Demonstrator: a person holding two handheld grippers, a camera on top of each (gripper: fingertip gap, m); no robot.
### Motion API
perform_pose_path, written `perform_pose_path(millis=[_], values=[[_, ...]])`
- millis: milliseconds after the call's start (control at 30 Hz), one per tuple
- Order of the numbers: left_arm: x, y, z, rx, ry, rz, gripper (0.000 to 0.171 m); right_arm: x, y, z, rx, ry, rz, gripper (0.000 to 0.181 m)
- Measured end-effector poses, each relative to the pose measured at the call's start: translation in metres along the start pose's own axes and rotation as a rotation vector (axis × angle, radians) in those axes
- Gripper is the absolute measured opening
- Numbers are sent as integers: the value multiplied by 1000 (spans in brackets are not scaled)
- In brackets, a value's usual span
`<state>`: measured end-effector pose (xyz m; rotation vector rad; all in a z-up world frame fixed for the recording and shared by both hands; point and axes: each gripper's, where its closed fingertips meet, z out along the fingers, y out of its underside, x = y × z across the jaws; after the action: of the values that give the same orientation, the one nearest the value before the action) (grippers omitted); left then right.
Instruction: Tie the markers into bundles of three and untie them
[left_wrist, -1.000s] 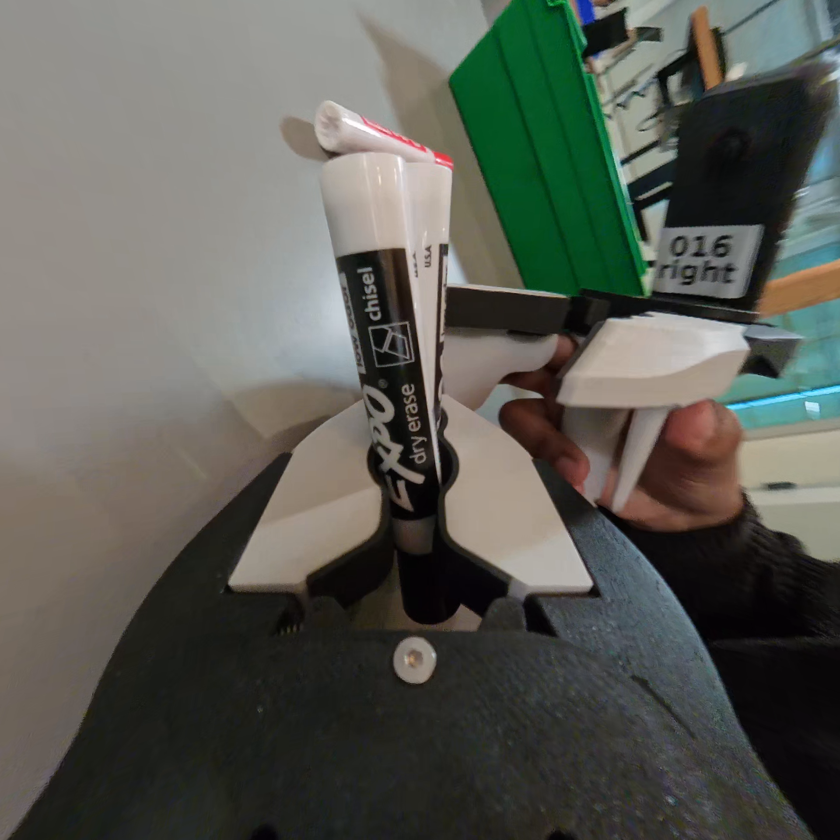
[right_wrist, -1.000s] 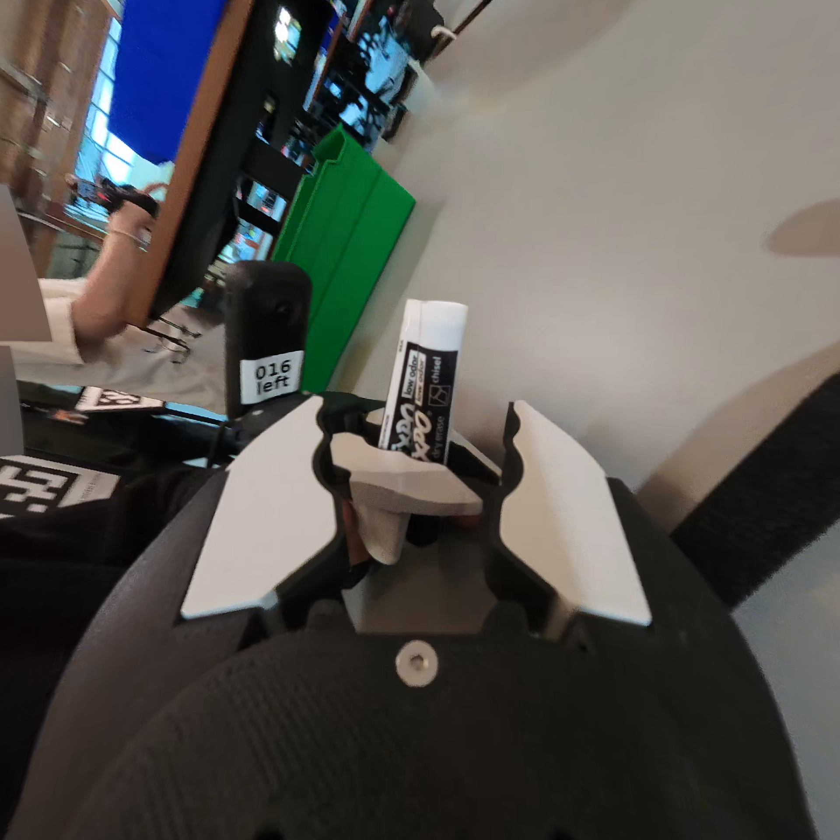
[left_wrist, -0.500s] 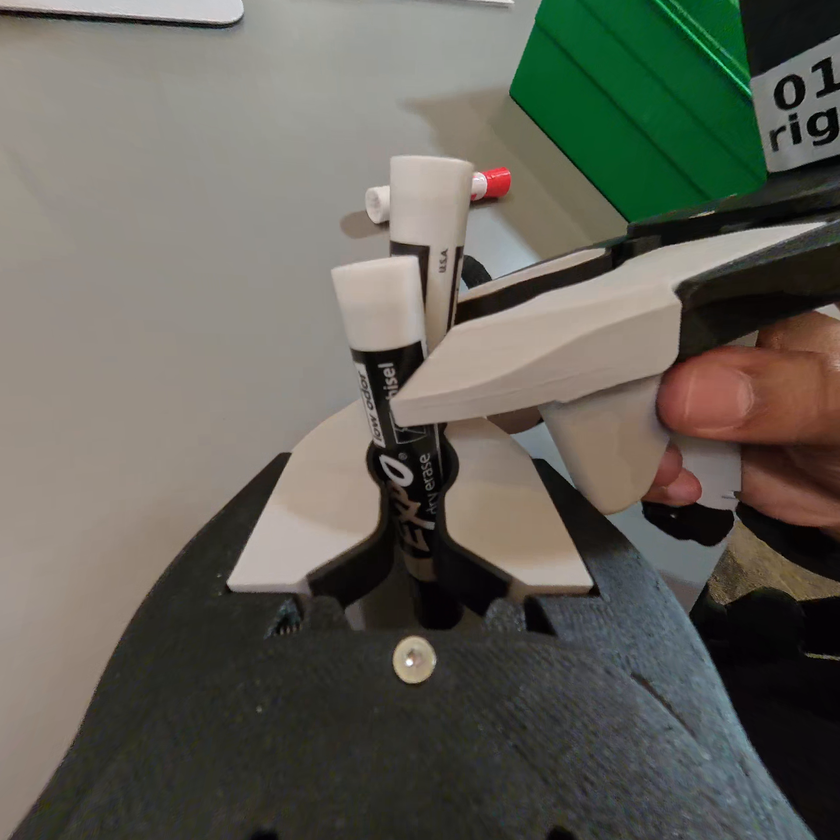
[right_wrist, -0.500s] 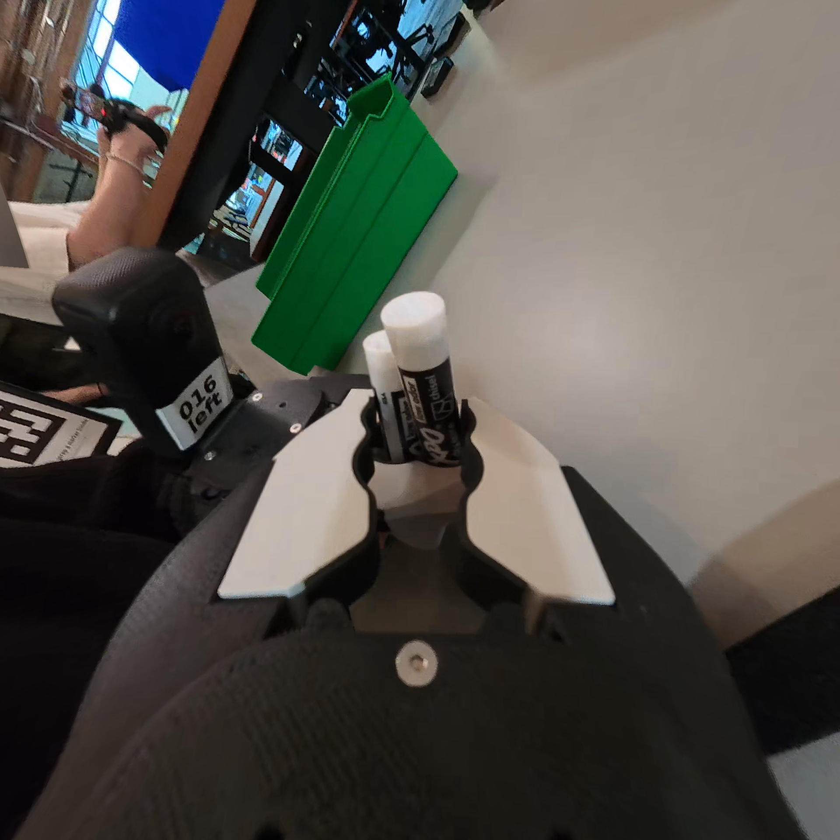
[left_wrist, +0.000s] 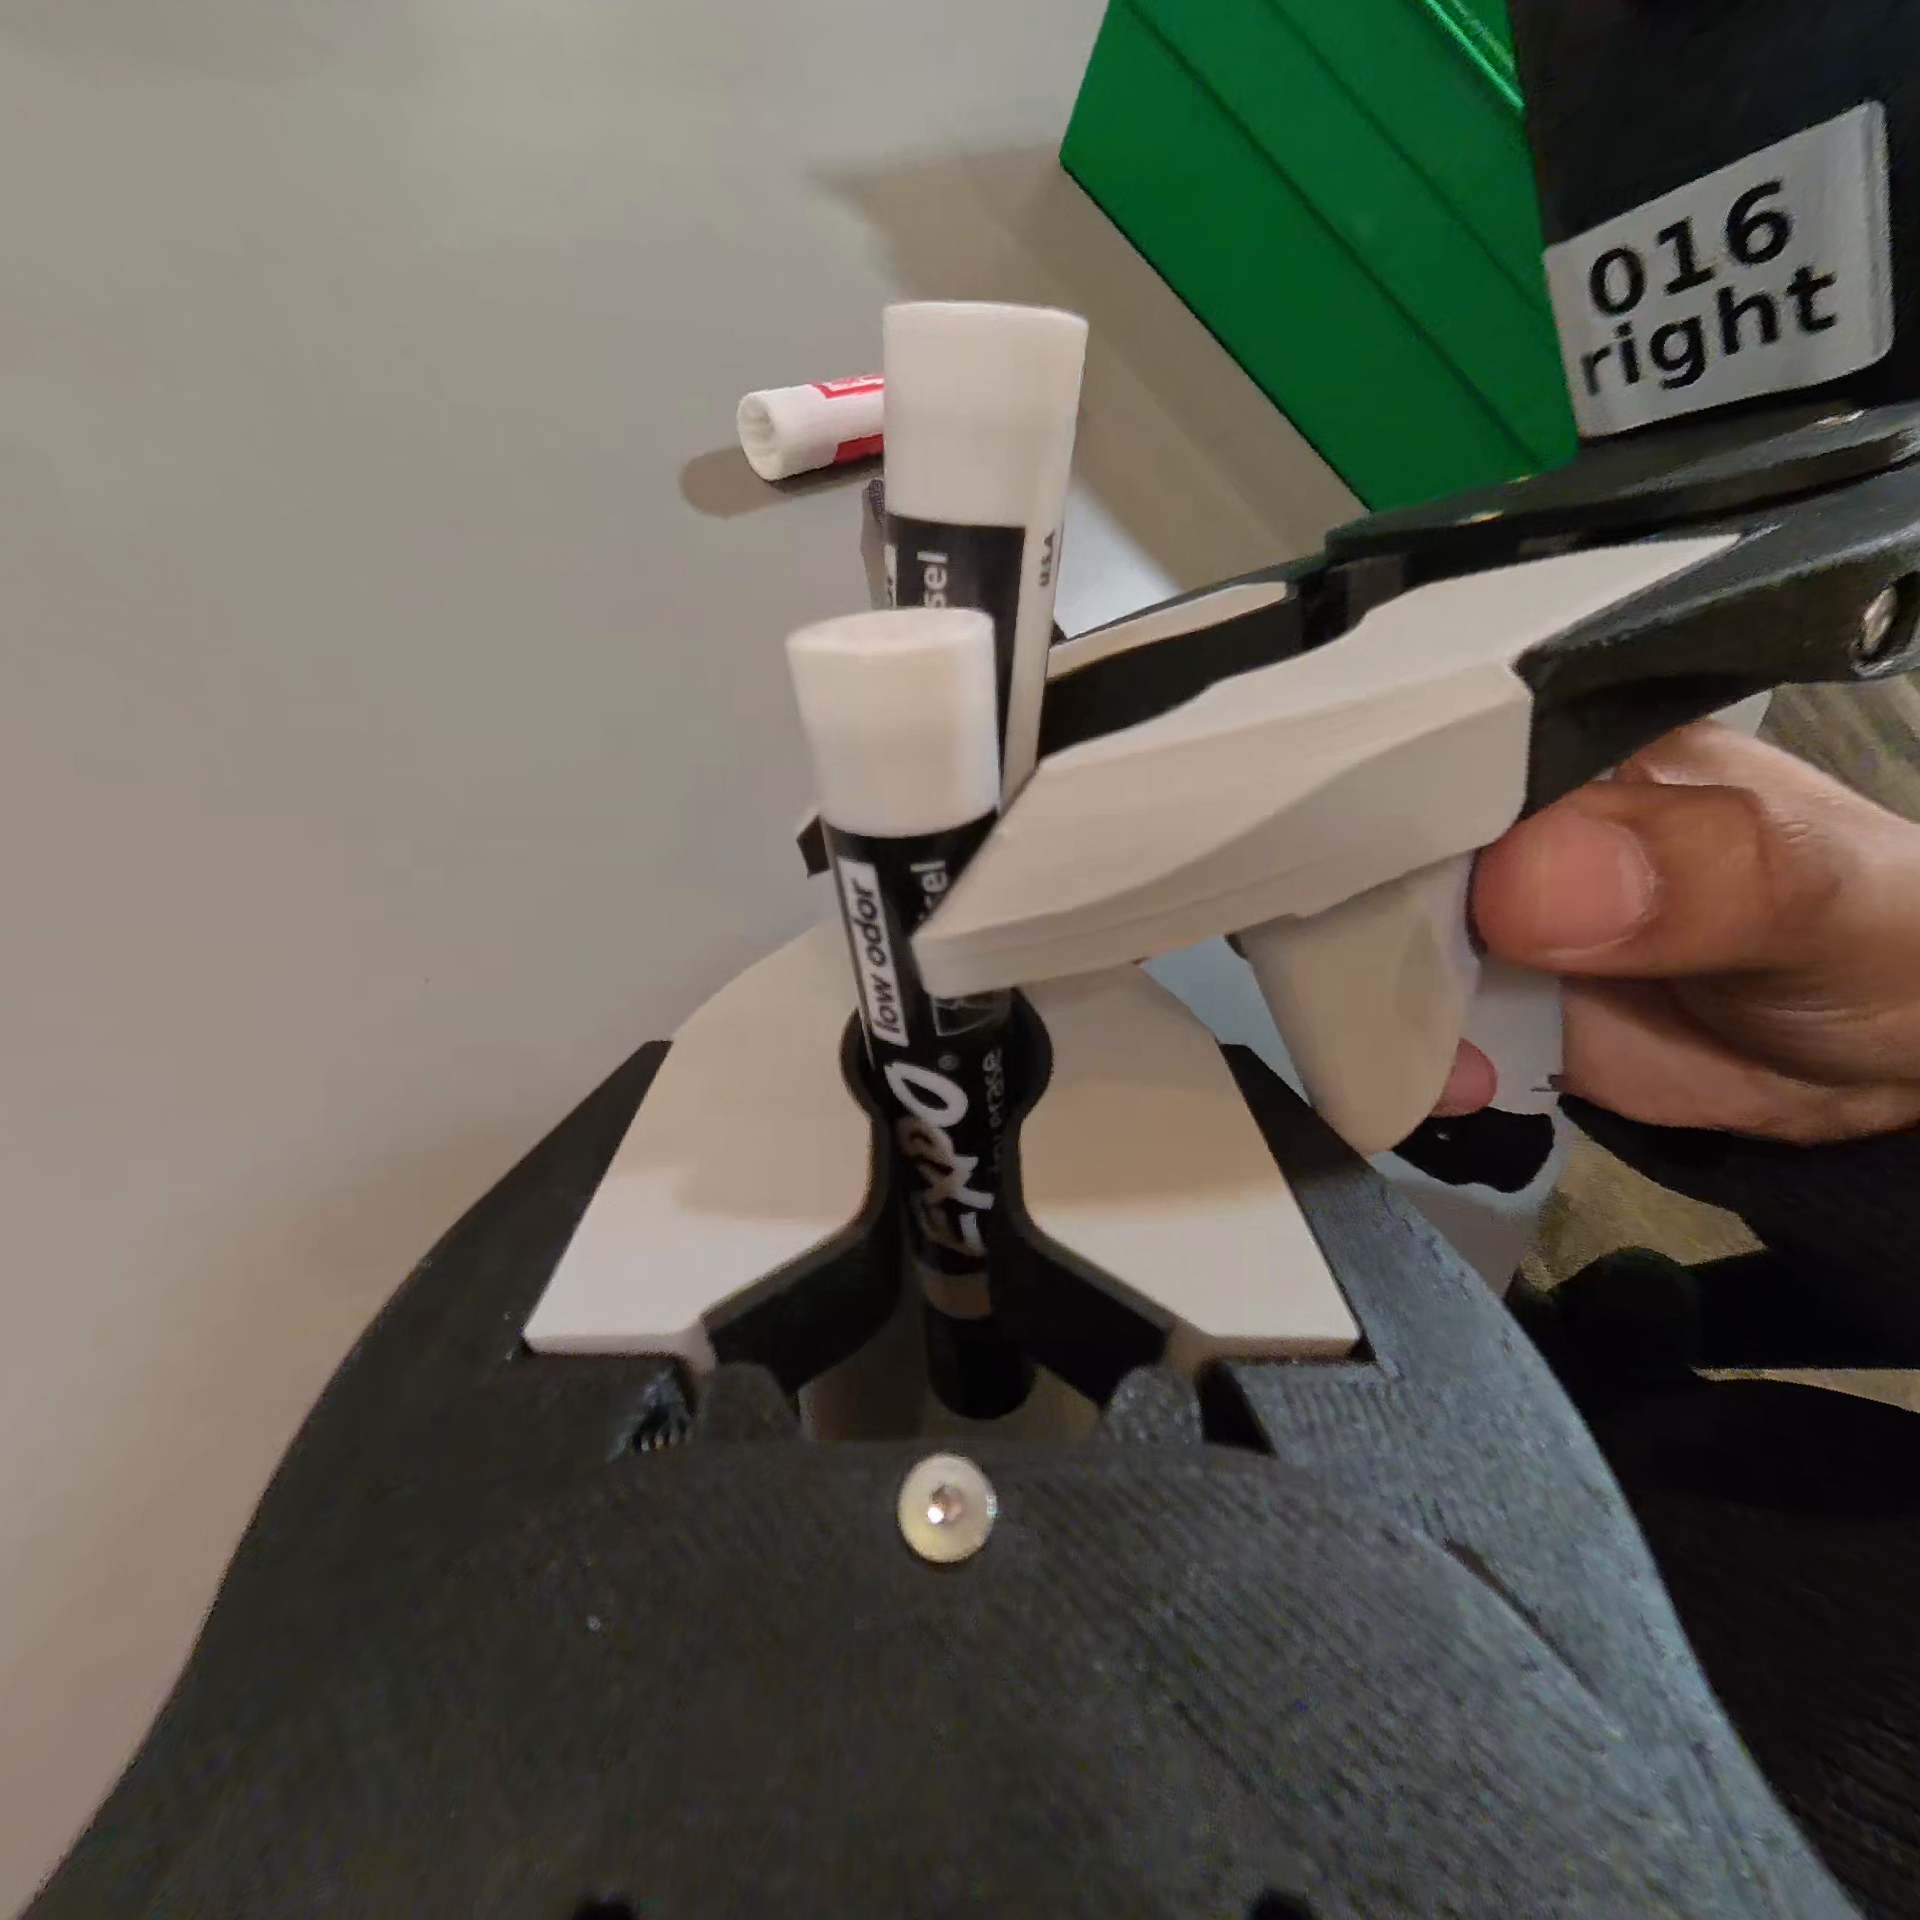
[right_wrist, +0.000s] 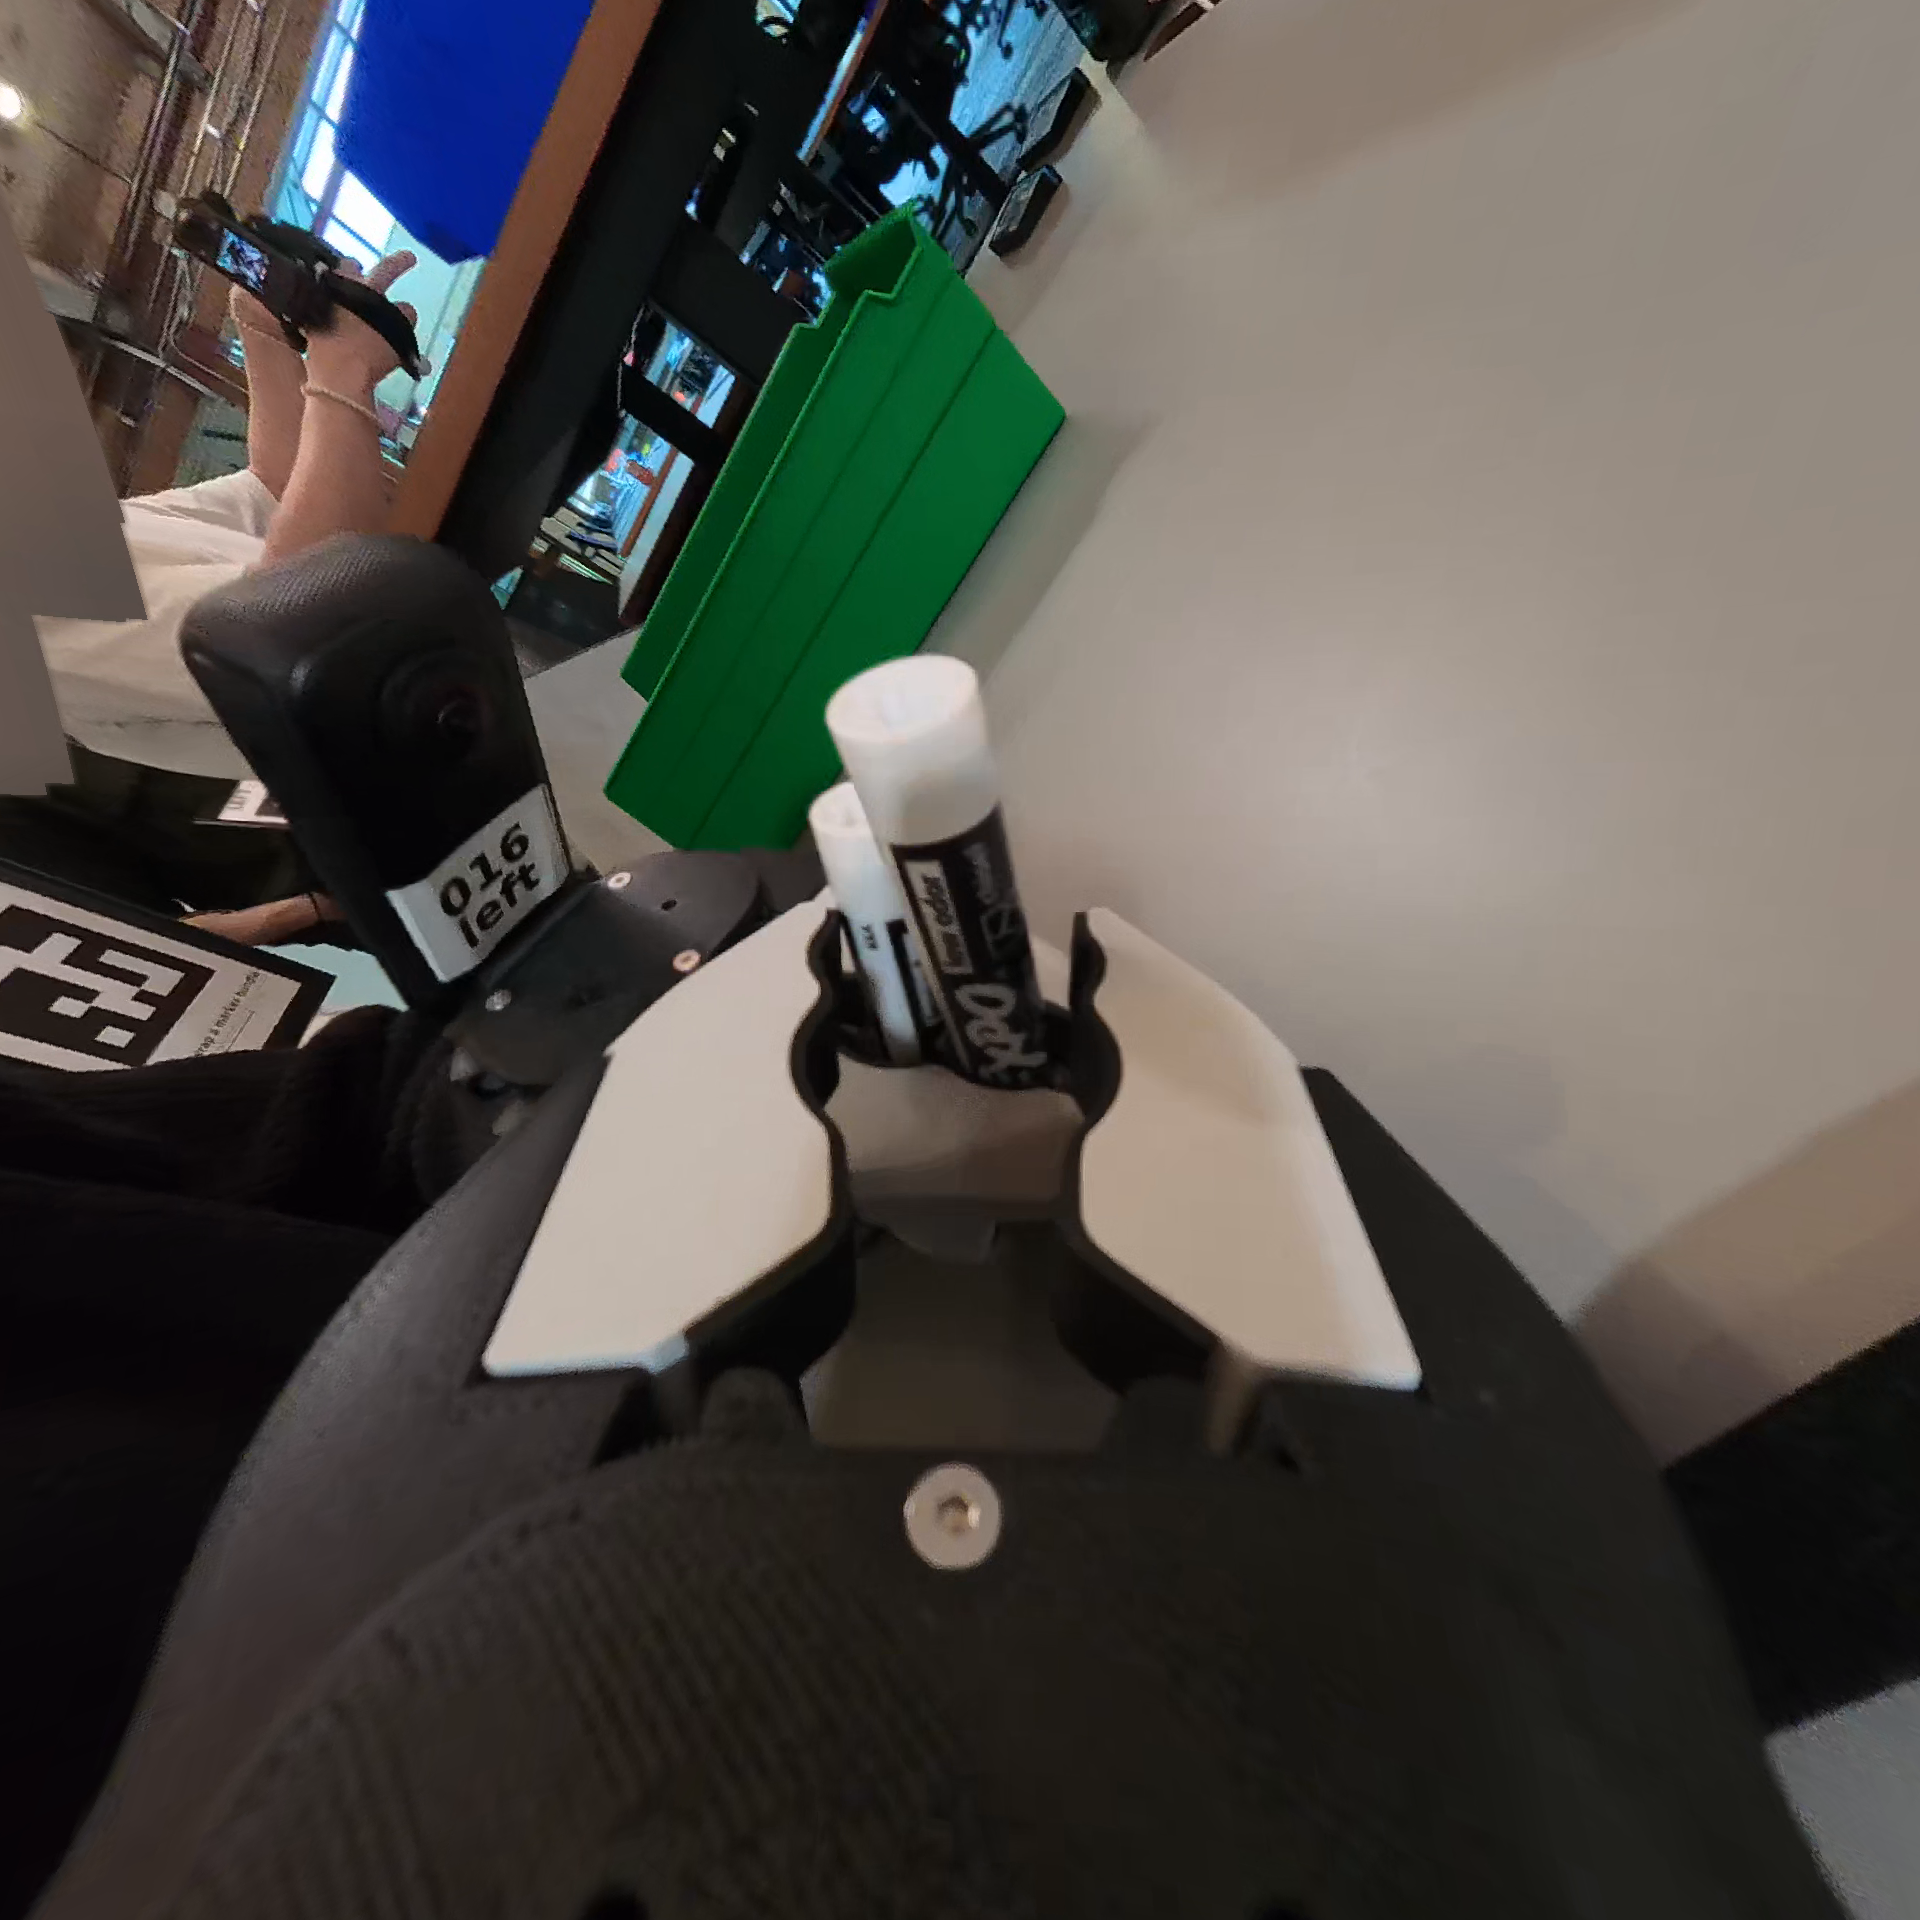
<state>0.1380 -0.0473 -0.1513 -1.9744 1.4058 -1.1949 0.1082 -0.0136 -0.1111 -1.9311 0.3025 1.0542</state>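
Here both tongs (left_wrist: 940, 1049) (right_wrist: 951, 997) grip black-labelled white markers (left_wrist: 914, 904), brand print showing.

The lower ends of the two black markers (left_wrist: 940, 1049) are hidden between the left gripper (left_wrist: 940, 1101) fingers.

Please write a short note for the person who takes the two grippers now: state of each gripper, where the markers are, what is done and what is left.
Left gripper: shut on two black markers, which stand up from its fingers, white ends up.
Right gripper: comes in from the side and its fingers close around the same two markers; whether it grips firmly I cannot tell.
Third marker: a red marker lies on the table, behind the pair, near the green bin.
Done: two markers gathered. I see no tie around them.
Left: add the red marker, tie the three, then untie.
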Motion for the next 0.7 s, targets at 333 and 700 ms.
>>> perform_pose_path(millis=[333,700], values=[[15,-8,-4,10,253,-303,14,-6,-8,-10,50,-149,81,48],[-25,-33,-13,152,227,-391,15,19,-1,-28,-14,16,7,52]])
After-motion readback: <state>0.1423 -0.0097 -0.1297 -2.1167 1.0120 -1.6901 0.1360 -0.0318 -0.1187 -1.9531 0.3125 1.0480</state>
